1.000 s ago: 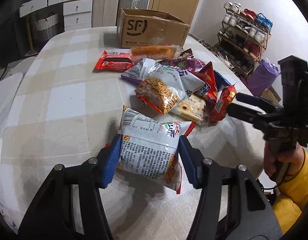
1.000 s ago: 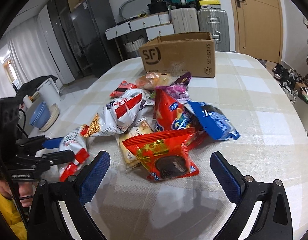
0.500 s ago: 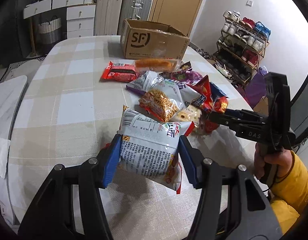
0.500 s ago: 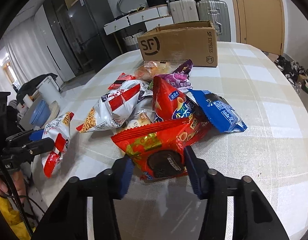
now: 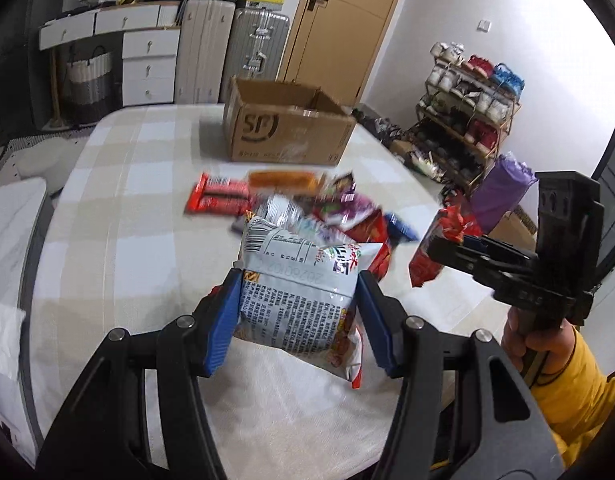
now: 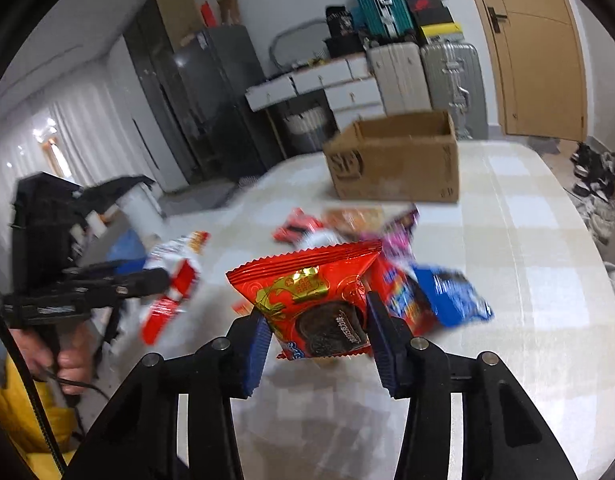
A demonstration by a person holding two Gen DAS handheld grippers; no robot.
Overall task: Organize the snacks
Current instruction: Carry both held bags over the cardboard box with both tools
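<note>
Left gripper [image 5: 297, 312] clamping white snack bag [image 5: 295, 292], right gripper [image 6: 313, 340] closing on red packet [image 6: 311, 296] (both lifted off table)

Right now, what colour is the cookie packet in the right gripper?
Red with gold print, clearest in the right wrist view.

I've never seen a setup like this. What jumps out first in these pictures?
Two hand-held grippers each pinch a snack: the left gripper clamps a white snack bag, and the right gripper, its jaws closing, grips a red cookie packet. Beyond them a jumble of bright packets litters the checked table, with an open cardboard box at its far end.
</note>
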